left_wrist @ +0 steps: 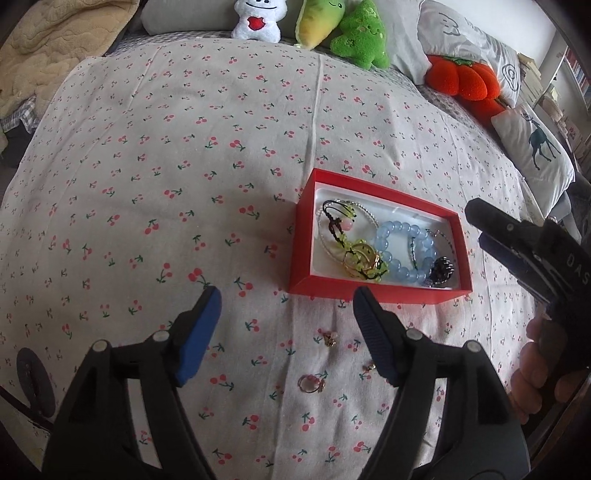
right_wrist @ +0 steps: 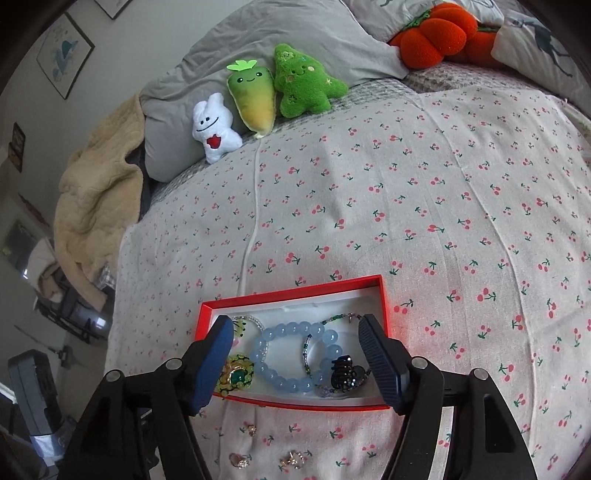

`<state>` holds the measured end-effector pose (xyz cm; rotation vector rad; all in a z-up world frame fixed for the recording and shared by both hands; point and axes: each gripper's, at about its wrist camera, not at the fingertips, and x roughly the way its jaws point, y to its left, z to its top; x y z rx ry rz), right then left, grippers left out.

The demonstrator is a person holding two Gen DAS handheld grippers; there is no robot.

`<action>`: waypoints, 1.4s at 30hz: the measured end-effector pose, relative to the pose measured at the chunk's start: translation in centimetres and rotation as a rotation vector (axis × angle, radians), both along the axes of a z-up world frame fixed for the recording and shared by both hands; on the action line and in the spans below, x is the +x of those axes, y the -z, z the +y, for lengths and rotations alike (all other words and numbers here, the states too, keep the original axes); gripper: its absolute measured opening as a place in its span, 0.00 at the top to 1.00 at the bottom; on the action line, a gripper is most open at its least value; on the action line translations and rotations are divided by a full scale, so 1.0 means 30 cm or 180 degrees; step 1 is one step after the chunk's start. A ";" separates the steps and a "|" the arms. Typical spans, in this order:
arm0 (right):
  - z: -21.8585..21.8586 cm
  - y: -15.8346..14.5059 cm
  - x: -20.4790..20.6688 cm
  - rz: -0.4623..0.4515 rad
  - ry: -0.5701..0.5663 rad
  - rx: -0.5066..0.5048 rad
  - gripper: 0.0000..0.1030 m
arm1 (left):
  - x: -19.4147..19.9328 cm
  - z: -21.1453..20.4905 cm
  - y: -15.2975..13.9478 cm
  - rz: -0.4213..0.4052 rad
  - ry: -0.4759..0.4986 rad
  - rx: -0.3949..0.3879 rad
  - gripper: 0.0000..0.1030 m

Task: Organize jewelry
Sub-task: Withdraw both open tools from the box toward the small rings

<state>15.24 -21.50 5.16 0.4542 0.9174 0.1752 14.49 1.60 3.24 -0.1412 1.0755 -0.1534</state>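
A red box [left_wrist: 369, 291] with a white lining lies on the cherry-print bedspread. It holds a blue bead bracelet [left_wrist: 402, 251], a yellow-green bracelet [left_wrist: 364, 262], a black hair claw [left_wrist: 441, 273] and thin beaded strands. Three small rings [left_wrist: 310, 384] lie loose on the cloth in front of the box. My left gripper [left_wrist: 288, 299] is open above these rings, with nothing between its fingers. My right gripper [right_wrist: 295, 325] is open over the red box [right_wrist: 291, 291], with the blue bracelet [right_wrist: 295, 354] and the hair claw [right_wrist: 347, 371] below it and no pad touching them. The rings [right_wrist: 251, 430] lie nearer to me.
Plush toys [right_wrist: 255, 99] line the far edge of the bed against a grey pillow [right_wrist: 295, 40]. An orange cushion [right_wrist: 436, 29] and a deer-print pillow [left_wrist: 532, 151] lie at the right. A beige blanket [right_wrist: 96, 195] hangs at the left. A hand [left_wrist: 543, 369] holds the right gripper.
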 end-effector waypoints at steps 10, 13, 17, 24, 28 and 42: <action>0.028 -0.067 -0.172 -0.0005 -0.0176 -0.0473 0.18 | -0.075 -0.026 0.033 0.0148 0.0169 0.0173 0.20; 0.029 -0.048 -0.201 0.0096 -0.0197 -0.0527 0.18 | -0.096 -0.048 0.042 0.0165 0.0265 0.0212 0.20; 0.025 -0.016 -0.236 0.0212 -0.0234 -0.0611 0.18 | -0.118 -0.063 0.057 0.0179 0.0372 0.0276 0.20; 0.012 0.075 -0.269 0.0449 -0.0258 -0.0859 0.18 | -0.137 -0.052 0.118 0.0201 0.0550 0.0324 0.20; 0.018 0.148 -0.287 0.0563 -0.0311 -0.1073 0.18 | -0.148 -0.057 0.195 0.0209 0.0798 0.0549 0.20; 0.080 0.322 -0.337 0.0574 -0.0668 -0.1528 0.00 | -0.228 -0.045 0.218 -0.0274 0.1114 0.0502 0.19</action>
